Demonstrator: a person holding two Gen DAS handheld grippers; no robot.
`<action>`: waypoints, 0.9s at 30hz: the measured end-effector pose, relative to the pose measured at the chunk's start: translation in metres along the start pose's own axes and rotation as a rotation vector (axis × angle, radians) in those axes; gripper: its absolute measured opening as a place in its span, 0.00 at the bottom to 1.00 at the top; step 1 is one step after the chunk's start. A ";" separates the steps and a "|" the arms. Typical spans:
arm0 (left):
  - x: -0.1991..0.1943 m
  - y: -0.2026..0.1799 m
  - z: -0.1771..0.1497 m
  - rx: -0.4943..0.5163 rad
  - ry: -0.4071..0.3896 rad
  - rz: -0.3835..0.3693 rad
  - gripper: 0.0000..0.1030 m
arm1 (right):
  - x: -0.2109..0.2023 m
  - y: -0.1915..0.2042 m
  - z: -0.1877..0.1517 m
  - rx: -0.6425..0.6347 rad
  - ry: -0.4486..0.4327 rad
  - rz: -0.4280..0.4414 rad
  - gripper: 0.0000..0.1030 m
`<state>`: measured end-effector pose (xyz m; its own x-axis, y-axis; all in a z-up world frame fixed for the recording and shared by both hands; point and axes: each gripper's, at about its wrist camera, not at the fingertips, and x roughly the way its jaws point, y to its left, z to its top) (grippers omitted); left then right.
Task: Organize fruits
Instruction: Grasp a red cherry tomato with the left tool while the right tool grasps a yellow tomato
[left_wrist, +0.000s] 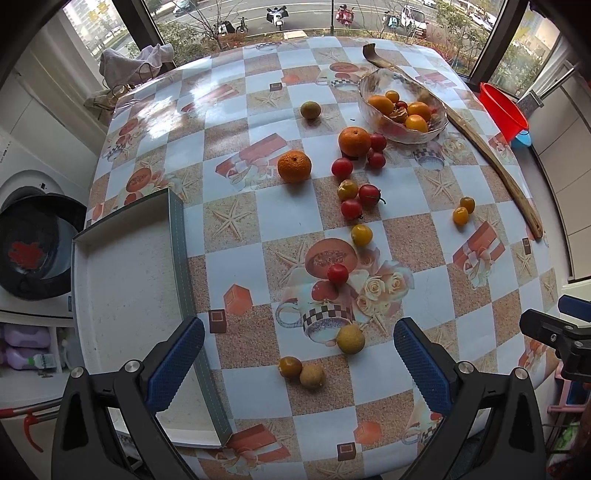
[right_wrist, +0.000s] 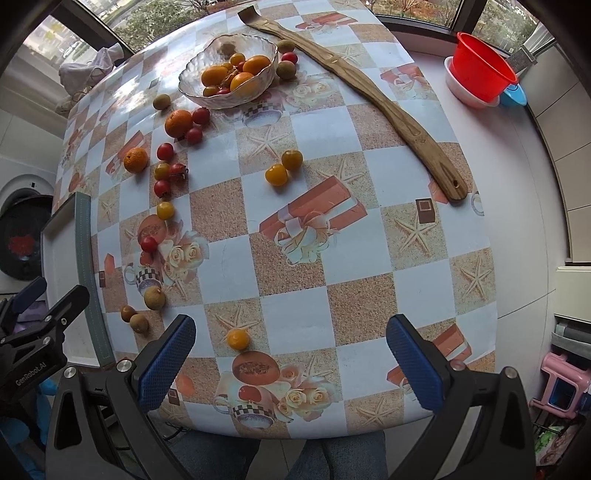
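- On my far left a washing machine (left_wrist: 33, 236) stands below the bench edge, its round door dark.
- A shallow white tray (left_wrist: 125, 295) with a grey-green rim sits on the bench's left side.
- The bench (left_wrist: 406, 240) wears a glossy checked cloth printed with starfish, cups and gift boxes; windows behind it show a street.
- My left tool (left_wrist: 299, 363) hovers with jaws wide, holding nothing, above two brownish fruits (left_wrist: 303, 371).
- Loose fruit runs up the middle: two oranges (left_wrist: 294, 167), red cherry tomatoes (left_wrist: 342, 167), small yellow ones (left_wrist: 361, 235).
- The glass bowl (left_wrist: 402, 138), far centre-right, already holds orange and yellow fruit.
- My right tool (right_wrist: 290, 360) also stands wide and empty, one yellow fruit (right_wrist: 238, 339) just ahead of it.
- A long wooden back-scratcher (right_wrist: 369, 99) lies diagonally; beyond it, a red tub (right_wrist: 480, 74).
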<state>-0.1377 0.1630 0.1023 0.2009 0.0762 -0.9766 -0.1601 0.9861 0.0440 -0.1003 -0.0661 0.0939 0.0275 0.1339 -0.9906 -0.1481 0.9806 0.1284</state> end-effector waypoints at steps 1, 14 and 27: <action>0.006 0.000 0.001 0.001 0.003 0.004 1.00 | 0.004 0.000 0.001 0.002 -0.001 0.003 1.00; 0.071 -0.023 0.016 0.039 -0.038 0.013 1.00 | 0.058 0.004 0.049 0.027 -0.109 0.019 1.00; 0.096 -0.030 0.021 0.015 -0.064 -0.013 0.69 | 0.084 0.018 0.083 0.039 -0.186 0.041 0.69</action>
<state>-0.0933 0.1440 0.0120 0.2648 0.0718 -0.9616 -0.1425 0.9892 0.0346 -0.0186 -0.0251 0.0167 0.2055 0.1945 -0.9591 -0.1144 0.9781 0.1739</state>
